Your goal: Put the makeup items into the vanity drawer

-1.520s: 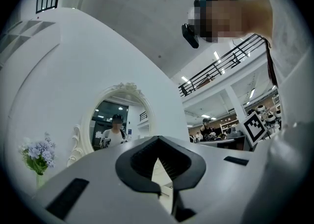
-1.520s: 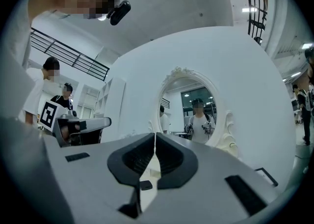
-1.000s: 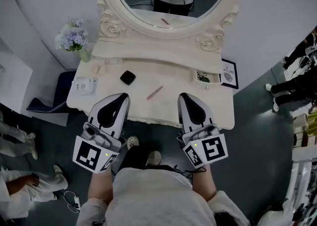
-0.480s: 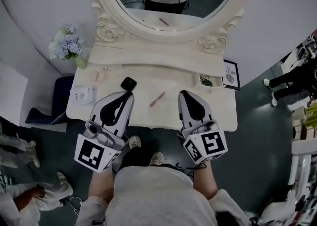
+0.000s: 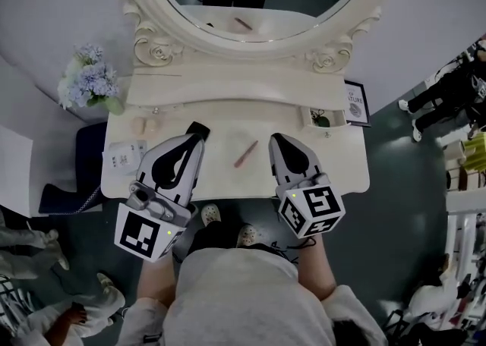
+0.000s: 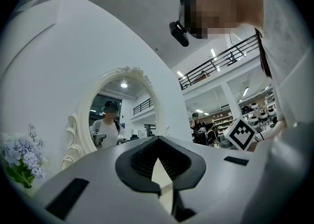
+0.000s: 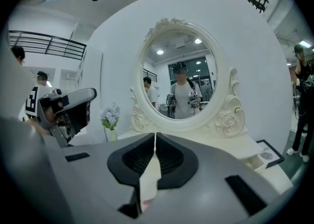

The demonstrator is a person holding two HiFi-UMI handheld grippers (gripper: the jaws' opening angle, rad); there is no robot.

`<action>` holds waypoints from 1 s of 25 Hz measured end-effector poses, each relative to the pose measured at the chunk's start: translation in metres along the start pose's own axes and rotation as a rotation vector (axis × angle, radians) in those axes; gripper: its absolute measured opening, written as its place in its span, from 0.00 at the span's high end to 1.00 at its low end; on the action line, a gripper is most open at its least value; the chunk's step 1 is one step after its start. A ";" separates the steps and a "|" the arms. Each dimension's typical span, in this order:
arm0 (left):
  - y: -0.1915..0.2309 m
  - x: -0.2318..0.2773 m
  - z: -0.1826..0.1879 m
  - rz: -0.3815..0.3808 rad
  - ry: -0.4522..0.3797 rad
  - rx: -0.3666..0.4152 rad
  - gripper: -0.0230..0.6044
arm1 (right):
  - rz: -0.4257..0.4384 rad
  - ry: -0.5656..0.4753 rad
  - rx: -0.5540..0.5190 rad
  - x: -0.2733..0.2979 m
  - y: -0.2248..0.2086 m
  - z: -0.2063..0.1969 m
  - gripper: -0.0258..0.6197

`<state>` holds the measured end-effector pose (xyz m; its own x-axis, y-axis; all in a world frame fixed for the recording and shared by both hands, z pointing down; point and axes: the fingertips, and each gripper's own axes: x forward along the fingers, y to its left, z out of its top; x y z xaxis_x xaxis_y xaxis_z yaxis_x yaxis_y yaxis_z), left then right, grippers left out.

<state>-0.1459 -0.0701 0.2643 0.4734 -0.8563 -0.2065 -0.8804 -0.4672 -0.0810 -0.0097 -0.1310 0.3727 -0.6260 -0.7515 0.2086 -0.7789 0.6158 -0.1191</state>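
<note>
left gripper: jaws pressed together, empty, over top's front-left | right gripper: same, front-right | pink stick: mid-top, between grippers | compact: partly under left tips | drawer: open, right-rear corner

Grey-and-black left claw and right claw, black-and-white marker cubes, light grey shirt.

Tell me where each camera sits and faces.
Head view: on the head, looking steeply down at the vanity table; left gripper, right gripper, torso show.
Left gripper view: on the left gripper, facing the mirror; shut jaws show.
Right gripper view: on the right gripper, facing the mirror; shut jaws show.
Both gripper views share mirror and flowers.
</note>
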 end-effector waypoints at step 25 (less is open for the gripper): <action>0.044 0.031 -0.078 -0.197 0.144 -0.048 0.95 | -0.198 0.387 0.378 0.055 -0.029 -0.153 0.92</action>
<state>-0.1682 -0.1343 0.3306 0.6379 -0.7685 -0.0502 -0.7700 -0.6353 -0.0591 -0.0155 -0.1541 0.5362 -0.4623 -0.6583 0.5941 -0.8842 0.2912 -0.3653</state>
